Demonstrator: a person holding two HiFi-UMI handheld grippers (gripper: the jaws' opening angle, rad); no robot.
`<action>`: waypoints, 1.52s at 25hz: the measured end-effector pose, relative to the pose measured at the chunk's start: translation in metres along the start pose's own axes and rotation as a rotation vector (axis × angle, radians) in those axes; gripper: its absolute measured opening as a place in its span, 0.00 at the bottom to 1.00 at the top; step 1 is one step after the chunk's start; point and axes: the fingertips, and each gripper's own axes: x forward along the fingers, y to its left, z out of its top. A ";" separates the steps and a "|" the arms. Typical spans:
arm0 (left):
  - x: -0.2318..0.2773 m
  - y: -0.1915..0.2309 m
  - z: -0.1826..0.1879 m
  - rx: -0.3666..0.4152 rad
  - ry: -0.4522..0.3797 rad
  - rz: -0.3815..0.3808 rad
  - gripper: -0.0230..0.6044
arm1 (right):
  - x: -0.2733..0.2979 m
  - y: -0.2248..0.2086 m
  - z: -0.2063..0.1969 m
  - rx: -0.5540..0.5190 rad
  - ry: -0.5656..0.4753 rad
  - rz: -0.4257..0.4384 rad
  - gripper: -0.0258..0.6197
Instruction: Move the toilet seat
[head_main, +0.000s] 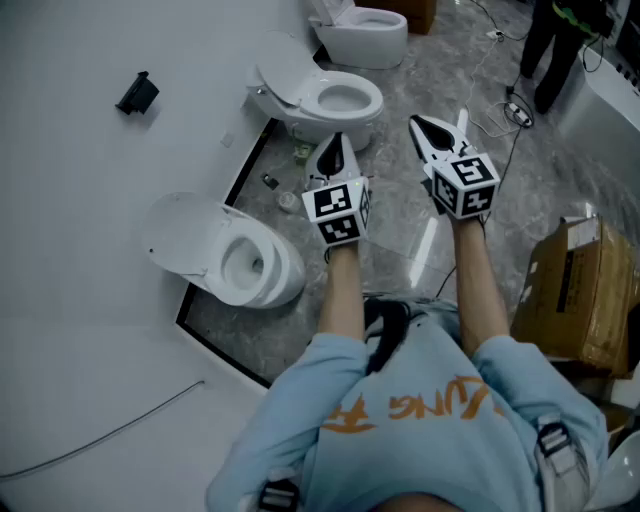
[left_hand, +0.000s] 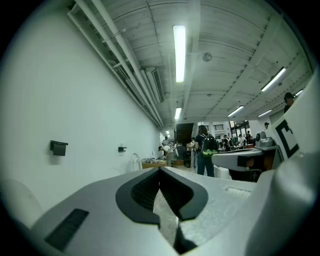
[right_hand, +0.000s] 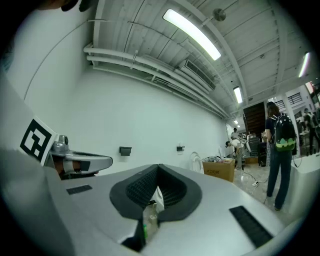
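Three white toilets stand along the white wall in the head view. The nearest toilet (head_main: 245, 265) has its seat ring (head_main: 270, 258) down and its lid (head_main: 178, 232) raised against the wall. The second toilet (head_main: 330, 100) also has its lid up. My left gripper (head_main: 335, 146) is held out in the air, right of the nearest toilet and just in front of the second one, shut and holding nothing. My right gripper (head_main: 424, 126) hangs beside it over the grey floor, also shut and bare. Each gripper view shows its own jaws closed tip to tip, left (left_hand: 160, 172) and right (right_hand: 158, 169).
A third toilet (head_main: 365, 35) stands farther back. Small bottles (head_main: 286, 198) lie on the floor between the toilets. A cardboard box (head_main: 578, 290) sits at right. Cables (head_main: 514, 110) and a standing person (head_main: 550, 45) are at the back right. A black holder (head_main: 138, 93) is fixed on the wall.
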 end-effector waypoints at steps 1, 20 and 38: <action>0.002 -0.002 0.001 0.000 -0.002 -0.004 0.04 | 0.000 -0.002 0.000 -0.006 0.002 0.001 0.04; 0.063 0.022 0.009 0.086 -0.032 -0.001 0.04 | 0.040 -0.062 0.004 0.035 -0.035 -0.091 0.04; 0.340 0.129 -0.100 -0.013 0.172 -0.094 0.04 | 0.281 -0.184 -0.096 0.126 0.144 -0.158 0.04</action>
